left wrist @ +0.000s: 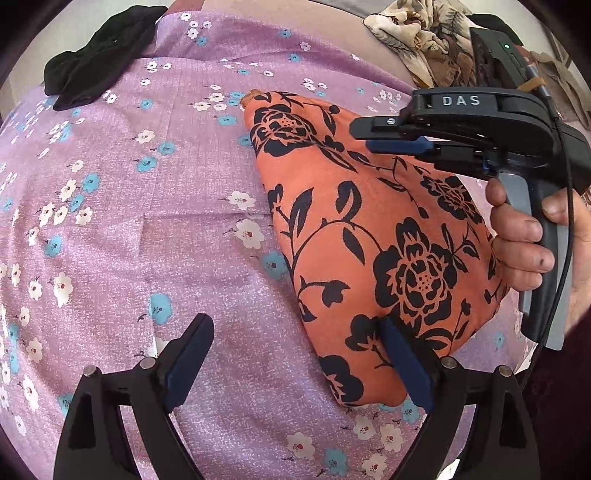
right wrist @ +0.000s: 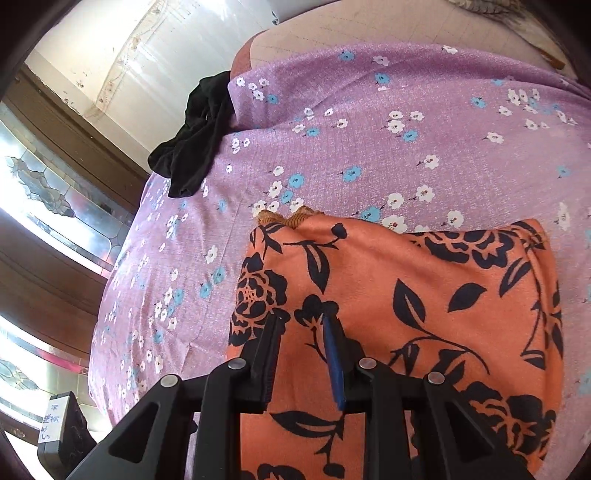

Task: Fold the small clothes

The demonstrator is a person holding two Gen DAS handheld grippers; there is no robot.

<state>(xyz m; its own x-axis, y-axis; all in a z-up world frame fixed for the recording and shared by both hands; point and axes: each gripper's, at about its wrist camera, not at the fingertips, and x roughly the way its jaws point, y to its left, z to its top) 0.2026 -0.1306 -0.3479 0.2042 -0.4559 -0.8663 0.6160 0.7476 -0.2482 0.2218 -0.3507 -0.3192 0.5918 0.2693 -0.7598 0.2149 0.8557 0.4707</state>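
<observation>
An orange garment with black flowers (left wrist: 369, 221) lies folded into a long tapered shape on the purple flowered sheet (left wrist: 147, 184). My left gripper (left wrist: 293, 325) is open wide at the garment's near end. Its right finger lies over the cloth edge and its left finger is over bare sheet. My right gripper (left wrist: 364, 136), held by a hand (left wrist: 524, 240), hovers over the garment's far part. In the right wrist view this gripper (right wrist: 302, 321) has its jaws a narrow gap apart above the orange garment (right wrist: 406, 314), with nothing pinched.
A crumpled black garment (left wrist: 96, 55) lies at the sheet's far left corner, also seen in the right wrist view (right wrist: 199, 136). A beige leaf-print cloth (left wrist: 417, 33) is heaped at the far right. Beyond the bed's left edge are a glass door and a labelled black box (right wrist: 61, 428).
</observation>
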